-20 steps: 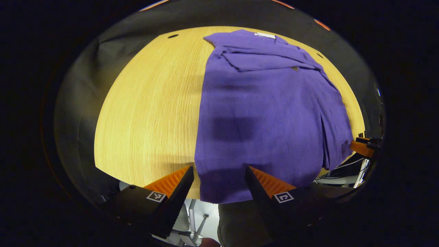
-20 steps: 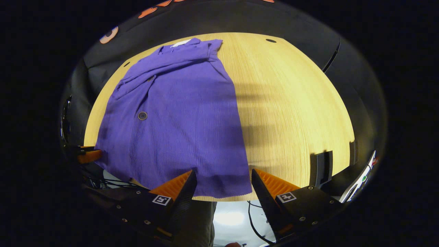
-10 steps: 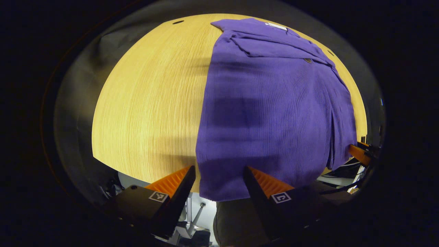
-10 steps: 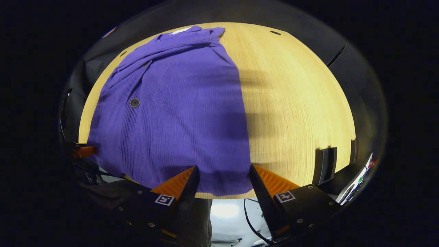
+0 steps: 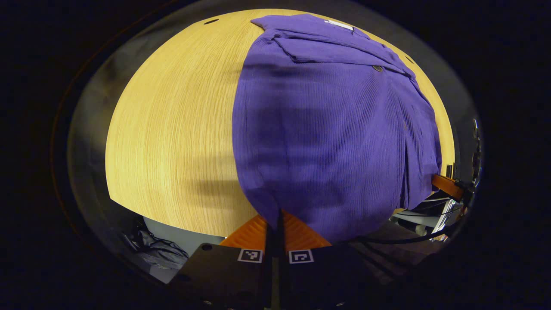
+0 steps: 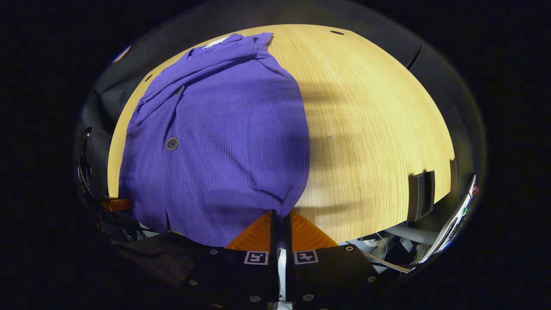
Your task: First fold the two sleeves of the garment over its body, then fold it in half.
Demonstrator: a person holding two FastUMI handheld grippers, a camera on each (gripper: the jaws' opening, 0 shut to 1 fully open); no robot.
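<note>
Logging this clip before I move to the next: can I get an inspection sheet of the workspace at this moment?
Surface: wooden table, bare beside the garment.
Job's things: purple garment, sleeves folded across its body, near hem lifted.
Clutter: nothing seen on the table.
Grippers: left gripper and right gripper each shut on a near hem corner.
Cables: cables below the near table edge.
Surroundings: black cloth wall behind the table.

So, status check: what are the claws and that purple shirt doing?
Left claw shut on purple shirt hem. Right claw shut on hem too. Sleeves folded in. Table beyond, nothing blocking.
</note>
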